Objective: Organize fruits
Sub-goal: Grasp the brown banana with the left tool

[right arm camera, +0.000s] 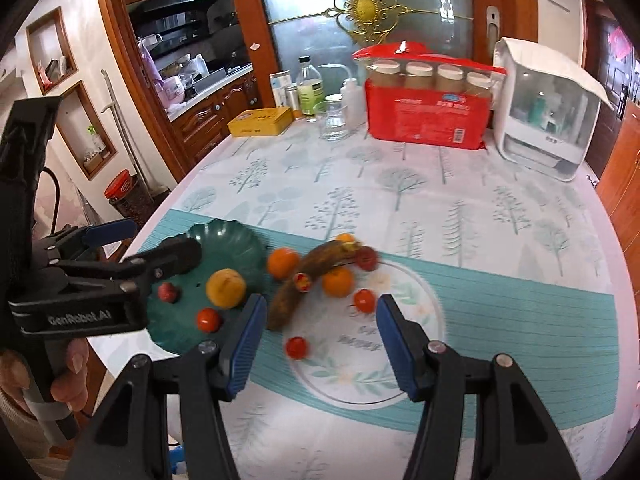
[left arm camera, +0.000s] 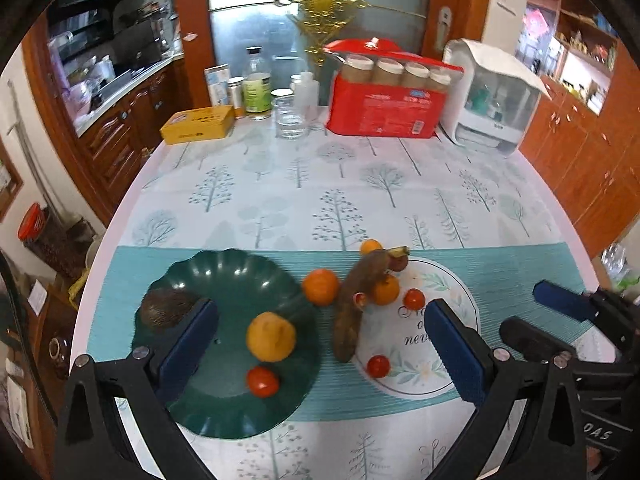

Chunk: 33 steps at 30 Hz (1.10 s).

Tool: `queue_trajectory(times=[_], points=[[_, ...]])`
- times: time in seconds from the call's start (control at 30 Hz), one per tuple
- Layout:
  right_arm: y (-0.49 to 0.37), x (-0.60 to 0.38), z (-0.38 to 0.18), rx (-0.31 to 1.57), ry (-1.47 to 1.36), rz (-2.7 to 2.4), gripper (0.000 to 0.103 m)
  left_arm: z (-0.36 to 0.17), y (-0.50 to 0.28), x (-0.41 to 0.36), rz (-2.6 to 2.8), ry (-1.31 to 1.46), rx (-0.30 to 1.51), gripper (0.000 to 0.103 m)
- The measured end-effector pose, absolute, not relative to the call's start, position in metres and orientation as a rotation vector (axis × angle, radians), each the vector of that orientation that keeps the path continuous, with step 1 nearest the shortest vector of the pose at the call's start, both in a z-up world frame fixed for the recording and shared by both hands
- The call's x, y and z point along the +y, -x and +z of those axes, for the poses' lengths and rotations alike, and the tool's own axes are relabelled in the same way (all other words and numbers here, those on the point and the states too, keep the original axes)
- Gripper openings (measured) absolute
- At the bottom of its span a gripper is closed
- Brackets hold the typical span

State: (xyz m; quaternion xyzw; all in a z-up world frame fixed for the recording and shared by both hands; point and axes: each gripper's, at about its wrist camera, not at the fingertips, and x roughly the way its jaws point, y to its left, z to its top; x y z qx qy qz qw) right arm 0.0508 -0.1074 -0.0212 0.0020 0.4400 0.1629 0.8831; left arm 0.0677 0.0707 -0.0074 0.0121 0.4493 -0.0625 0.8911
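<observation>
We held the left hand-held gripper [left arm camera: 320, 344] above the near edge of the tabletop [left arm camera: 360, 184], its jaws wide apart and holding nothing. The right hand-held gripper [right arm camera: 320, 336] hovered beside it, jaws parted and likewise empty. On the green scalloped plate [left arm camera: 240, 280] at the left lay a yellow fruit [left arm camera: 271, 336], a cherry tomato [left arm camera: 262, 381] and a brown fuzzy fruit [left arm camera: 168, 307]. A browned banana [left arm camera: 356, 300] lay across the left rim of the white floral plate [left arm camera: 420, 376], with oranges [left arm camera: 320, 286] touching it on both sides and more cherry tomatoes [left arm camera: 378, 366] on that plate.
</observation>
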Motion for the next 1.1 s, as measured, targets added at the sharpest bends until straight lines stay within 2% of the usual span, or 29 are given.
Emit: queue_trajectory(times=[0.27, 0.53, 0.57, 0.67, 0.97, 1.1], points=[[-0.075, -0.125, -0.049, 0.928, 0.077, 0.372, 0.057, -0.050, -0.105, 0.023, -0.291, -0.193, 0.994, 0.100], [-0.109, -0.126, -0.111, 1.015, 0.078, 0.398, 0.057, -0.098, -0.154, 0.019, -0.394, -0.248, 1.094, 0.088], [-0.113, -0.126, -0.119, 1.028, 0.073, 0.397, 0.057, -0.103, -0.160, 0.019, -0.408, -0.257, 1.106, 0.084], [-0.125, -0.122, -0.142, 1.059, 0.057, 0.402, 0.054, -0.117, -0.173, 0.014, -0.450, -0.301, 1.131, 0.078], [-0.143, -0.112, -0.174, 1.090, 0.037, 0.434, 0.043, -0.149, -0.198, 0.001, -0.602, -0.369, 1.199, 0.076], [-0.147, -0.110, -0.179, 1.099, 0.021, 0.462, 0.038, -0.159, -0.203, -0.003, -0.689, -0.380, 1.230, 0.070]])
